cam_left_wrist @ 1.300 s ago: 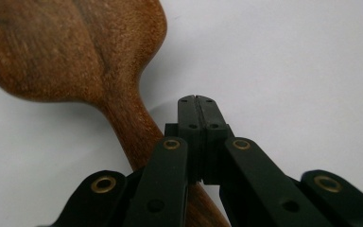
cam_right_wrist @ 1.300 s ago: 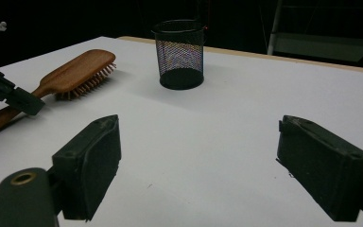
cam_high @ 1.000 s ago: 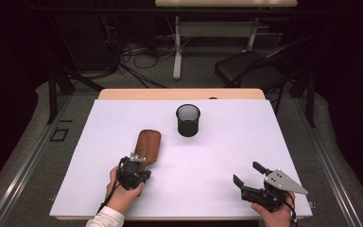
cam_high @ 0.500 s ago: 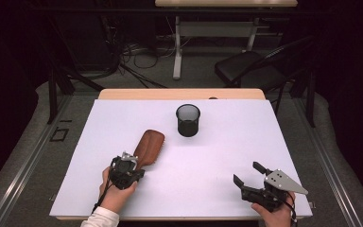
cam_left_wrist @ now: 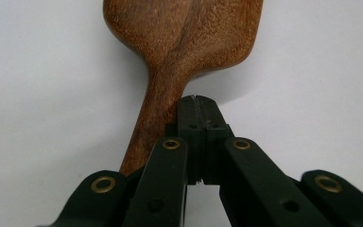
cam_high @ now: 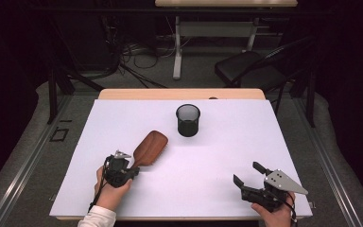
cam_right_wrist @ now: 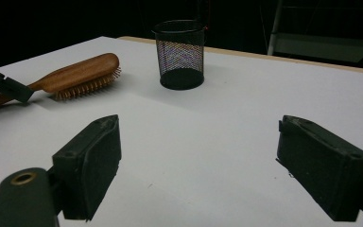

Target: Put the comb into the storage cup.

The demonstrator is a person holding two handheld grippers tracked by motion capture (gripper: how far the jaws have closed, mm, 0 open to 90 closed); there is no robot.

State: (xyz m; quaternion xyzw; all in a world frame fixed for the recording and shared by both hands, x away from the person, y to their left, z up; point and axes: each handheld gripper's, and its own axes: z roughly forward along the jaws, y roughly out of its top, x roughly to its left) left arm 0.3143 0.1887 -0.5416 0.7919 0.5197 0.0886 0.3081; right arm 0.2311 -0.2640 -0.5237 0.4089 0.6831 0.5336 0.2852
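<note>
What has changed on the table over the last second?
The left gripper, shut beside the brown wooden hairbrush's handle, has swung the brush's head toward the black mesh cup. The cup and the open right gripper stayed put.

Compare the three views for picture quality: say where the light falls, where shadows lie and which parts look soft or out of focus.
High view: the white table is evenly lit against dark surroundings, and the mesh cup casts a faint shadow. Left gripper view: the hairbrush is sharp enough to show its grain, with a soft shadow beside it. Right gripper view: dimmer, and the right gripper looks blurred up close.
</note>
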